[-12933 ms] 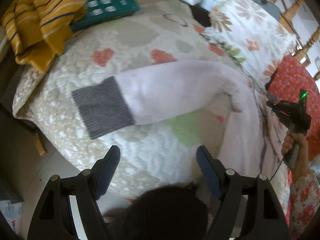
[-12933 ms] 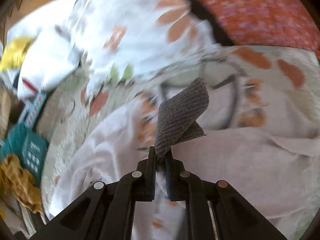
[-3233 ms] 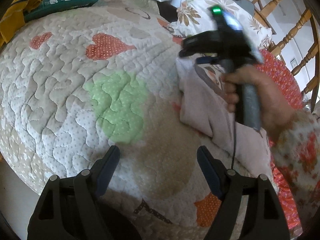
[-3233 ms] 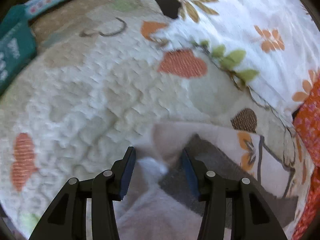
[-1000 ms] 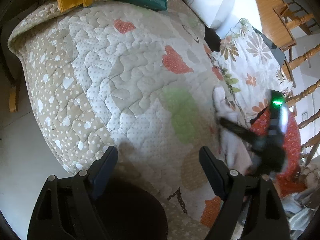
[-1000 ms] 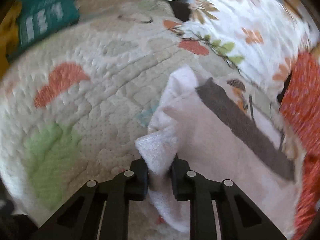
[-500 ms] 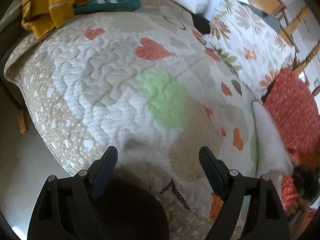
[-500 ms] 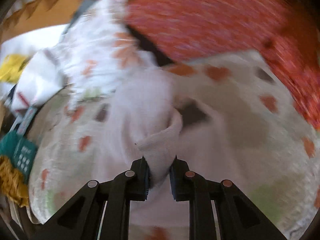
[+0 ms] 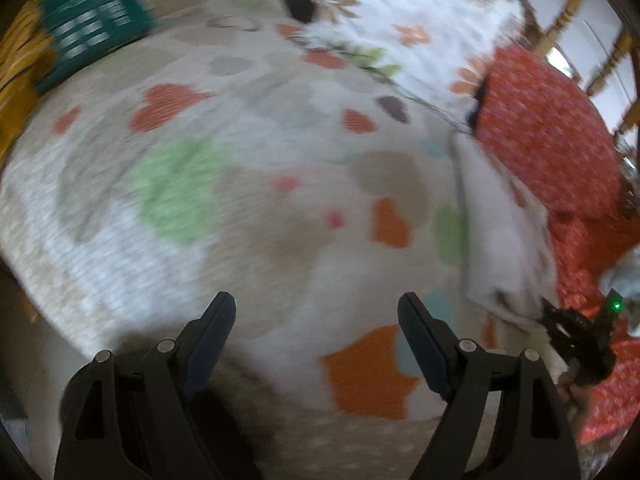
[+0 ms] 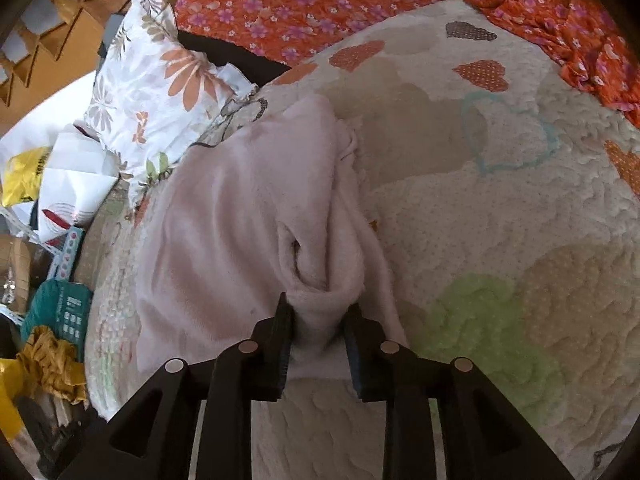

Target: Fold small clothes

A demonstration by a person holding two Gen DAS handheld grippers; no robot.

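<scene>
In the left wrist view, the left tool (image 9: 316, 320) is wide apart over the quilt (image 9: 248, 208), holding nothing; the pink garment (image 9: 496, 232) lies far right. In the right wrist view, the right tool (image 10: 318, 316) grips a bunched fold of the garment (image 10: 240, 216), which lies on the quilt (image 10: 500, 208).

teal package (image 10: 68, 312) – print too small to read; no other legible text
</scene>
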